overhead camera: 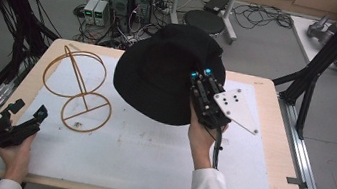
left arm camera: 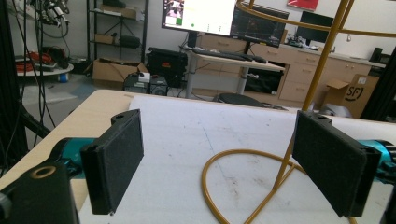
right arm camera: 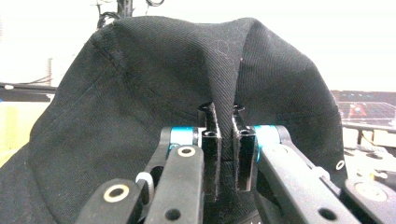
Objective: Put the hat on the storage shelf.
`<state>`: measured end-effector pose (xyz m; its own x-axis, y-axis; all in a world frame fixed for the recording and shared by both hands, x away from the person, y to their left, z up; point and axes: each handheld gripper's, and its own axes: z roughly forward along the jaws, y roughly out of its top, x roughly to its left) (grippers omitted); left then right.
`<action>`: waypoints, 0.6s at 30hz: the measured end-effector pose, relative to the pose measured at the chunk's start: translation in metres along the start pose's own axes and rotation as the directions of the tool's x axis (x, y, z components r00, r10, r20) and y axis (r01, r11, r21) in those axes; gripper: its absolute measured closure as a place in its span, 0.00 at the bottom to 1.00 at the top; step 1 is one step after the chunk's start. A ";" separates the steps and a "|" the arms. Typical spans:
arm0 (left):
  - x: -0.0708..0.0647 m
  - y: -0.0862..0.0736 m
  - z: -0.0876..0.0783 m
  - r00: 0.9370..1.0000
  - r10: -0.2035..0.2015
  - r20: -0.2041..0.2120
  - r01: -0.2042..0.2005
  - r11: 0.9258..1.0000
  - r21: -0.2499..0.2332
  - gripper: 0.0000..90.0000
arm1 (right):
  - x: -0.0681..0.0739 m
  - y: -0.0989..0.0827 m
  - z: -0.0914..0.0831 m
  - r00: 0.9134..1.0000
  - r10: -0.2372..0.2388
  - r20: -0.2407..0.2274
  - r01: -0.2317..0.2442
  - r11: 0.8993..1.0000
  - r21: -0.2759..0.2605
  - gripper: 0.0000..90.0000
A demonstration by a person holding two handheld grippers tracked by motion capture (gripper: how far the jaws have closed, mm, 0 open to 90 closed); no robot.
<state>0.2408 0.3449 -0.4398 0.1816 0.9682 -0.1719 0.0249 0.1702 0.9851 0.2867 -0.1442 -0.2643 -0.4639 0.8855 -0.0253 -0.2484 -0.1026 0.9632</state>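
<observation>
A black bucket hat hangs in the air over the back middle of the table, pinched by its crown in my right gripper. In the right gripper view the jaws are shut on a fold of the hat, with the cloth draping over them. A gold wire stand with a ring base and a tilted ring top stands at the table's left. My left gripper rests at the front left corner, open; its pads frame the stand's base ring without touching it.
A white mat covers most of the wooden table. Computers, cables and a round stool sit on the floor behind the table. Black frame posts rise at the right and left sides.
</observation>
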 end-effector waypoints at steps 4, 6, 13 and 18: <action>0.000 0.000 0.000 1.000 0.001 0.001 -0.001 1.000 0.003 0.19 | 0.012 0.004 0.009 1.000 -0.011 -0.021 0.011 1.000 -0.012 0.95; 0.000 0.000 0.000 1.000 0.004 0.002 -0.004 1.000 0.002 0.19 | 0.020 0.006 0.015 0.999 -0.014 -0.029 0.013 1.000 -0.022 0.95; 0.000 0.000 0.000 1.000 0.001 0.003 -0.001 1.000 -0.001 0.19 | 0.039 0.008 0.035 0.998 -0.004 -0.056 0.002 0.999 -0.037 0.95; 0.001 0.000 0.000 1.000 0.000 0.005 0.000 1.000 -0.001 0.19 | 0.063 0.005 0.056 0.996 0.000 -0.087 -0.003 0.999 -0.040 0.95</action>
<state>0.2410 0.3456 -0.4402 0.1865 0.9673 -0.1721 0.0242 0.1706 0.9850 0.3034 -0.0634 -0.2458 -0.5360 0.8428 -0.0486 -0.2811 -0.1239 0.9517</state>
